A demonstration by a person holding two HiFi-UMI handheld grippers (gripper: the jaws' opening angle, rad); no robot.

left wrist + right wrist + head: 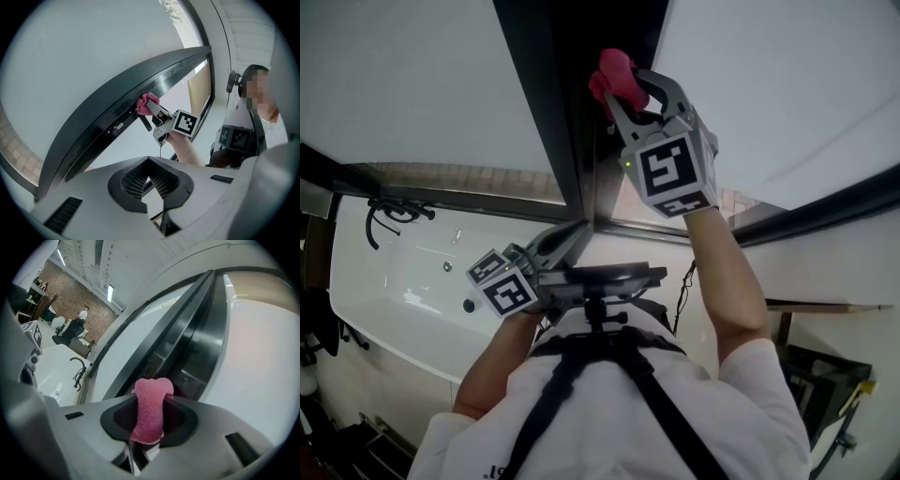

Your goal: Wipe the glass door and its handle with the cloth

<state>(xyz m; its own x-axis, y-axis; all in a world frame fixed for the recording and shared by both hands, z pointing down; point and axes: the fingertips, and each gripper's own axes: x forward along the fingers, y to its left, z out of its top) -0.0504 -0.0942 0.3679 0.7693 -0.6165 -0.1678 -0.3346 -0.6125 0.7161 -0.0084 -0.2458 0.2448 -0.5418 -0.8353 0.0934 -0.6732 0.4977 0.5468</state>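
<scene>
A pink cloth (614,73) is pinched in my right gripper (625,92), which is shut on it and raised high against the dark door frame (551,103) between two pale glass panes (412,84). In the right gripper view the cloth (151,408) stands up between the jaws, its tip at the frame's dark channel (187,348). The left gripper view shows the cloth (147,101) pressed on the frame (112,123) by the right gripper (153,111). My left gripper (579,231) hangs lower by the frame's foot; its jaws (149,164) meet, with nothing held.
A white tub (394,281) with a black tap (389,214) lies at the lower left. Dark rails (825,211) run along the bottom of the panes. The person's chest harness (600,375) fills the lower middle. A brick wall (77,296) shows far off.
</scene>
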